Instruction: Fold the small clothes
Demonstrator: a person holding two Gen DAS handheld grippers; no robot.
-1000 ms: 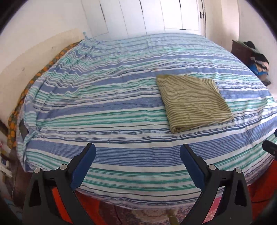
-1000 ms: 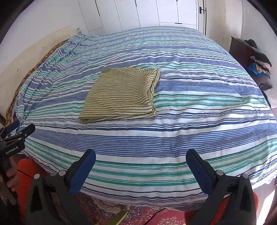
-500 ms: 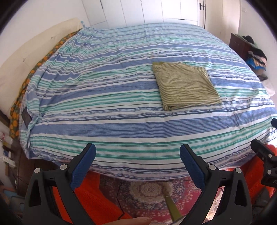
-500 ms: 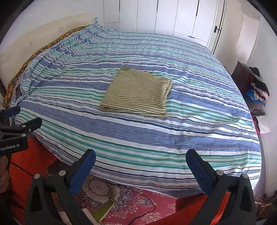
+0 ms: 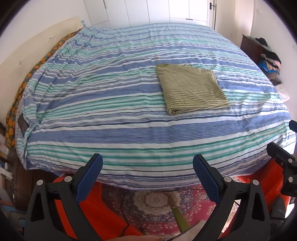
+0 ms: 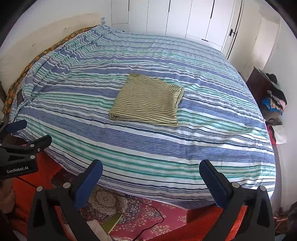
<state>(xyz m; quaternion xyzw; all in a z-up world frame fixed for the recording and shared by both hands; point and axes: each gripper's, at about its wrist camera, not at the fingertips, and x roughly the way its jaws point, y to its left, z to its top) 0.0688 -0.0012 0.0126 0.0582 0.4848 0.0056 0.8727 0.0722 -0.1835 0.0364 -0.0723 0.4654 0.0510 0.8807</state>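
An olive-and-white striped garment (image 5: 191, 90) lies folded into a flat rectangle on the blue, green and white striped bed (image 5: 111, 103). It also shows in the right wrist view (image 6: 146, 100), near the bed's middle. My left gripper (image 5: 147, 165) is open and empty, held back off the bed's near edge above the rug. My right gripper (image 6: 151, 171) is open and empty, also back beyond the near edge. The left gripper shows at the left of the right wrist view (image 6: 22, 144); the right gripper shows at the right edge of the left wrist view (image 5: 284, 157).
A patterned red rug (image 6: 148, 213) and orange fabric (image 5: 107, 213) lie below the bed's near edge. A dark cabinet with a pile of clothes (image 6: 272, 96) stands at the right. White wardrobe doors (image 6: 185, 16) are behind the bed. A cable (image 6: 148, 222) runs over the rug.
Both grippers have drawn back and up from the bed, so the garment looks farther away and the rug and floor have come into view. The garment has not moved.
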